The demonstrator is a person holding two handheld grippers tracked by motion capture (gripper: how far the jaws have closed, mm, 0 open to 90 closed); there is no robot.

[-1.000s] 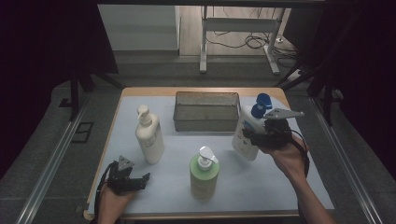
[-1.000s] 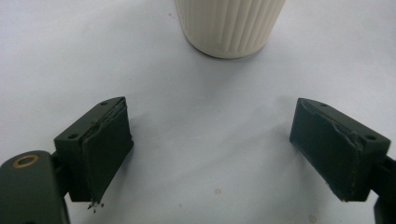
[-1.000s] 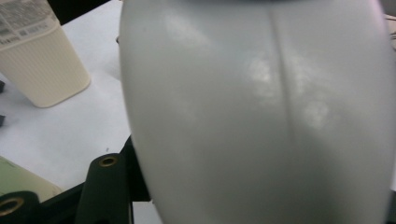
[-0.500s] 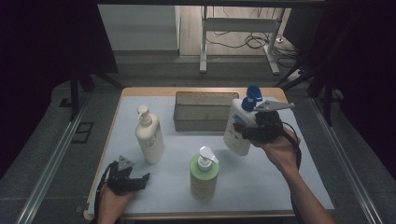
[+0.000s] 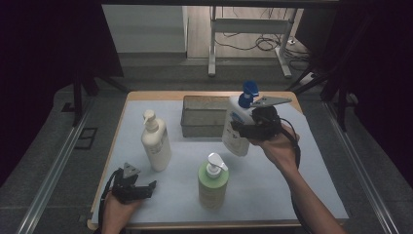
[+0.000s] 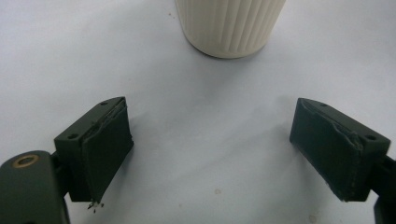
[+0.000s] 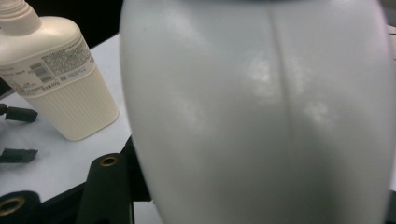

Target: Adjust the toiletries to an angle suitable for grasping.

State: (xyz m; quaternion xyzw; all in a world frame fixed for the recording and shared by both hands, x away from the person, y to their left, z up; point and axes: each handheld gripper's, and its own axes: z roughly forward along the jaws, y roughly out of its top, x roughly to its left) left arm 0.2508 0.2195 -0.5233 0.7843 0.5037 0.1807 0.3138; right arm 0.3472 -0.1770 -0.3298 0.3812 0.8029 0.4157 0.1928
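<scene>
My right gripper (image 5: 243,129) is shut on a white bottle with a blue pump (image 5: 237,124), held tilted above the table in front of the metal basket (image 5: 204,115). Up close, the bottle's pale body (image 7: 261,116) fills most of the right gripper view. A cream pump bottle (image 5: 156,144) stands left of centre, and its ribbed base (image 6: 229,25) shows ahead of my left gripper. A green pump bottle (image 5: 213,183) stands near the front. My left gripper (image 5: 146,187) rests open at the front left, nothing between its jaws (image 6: 210,154).
A light blue mat (image 5: 292,195) covers the wooden table. The table's edges drop to a dark floor with rails on both sides. A metal stand and cables lie beyond the far edge.
My right gripper has carried the white bottle leftward and a little up, toward the table's middle. The left gripper has stayed put.
</scene>
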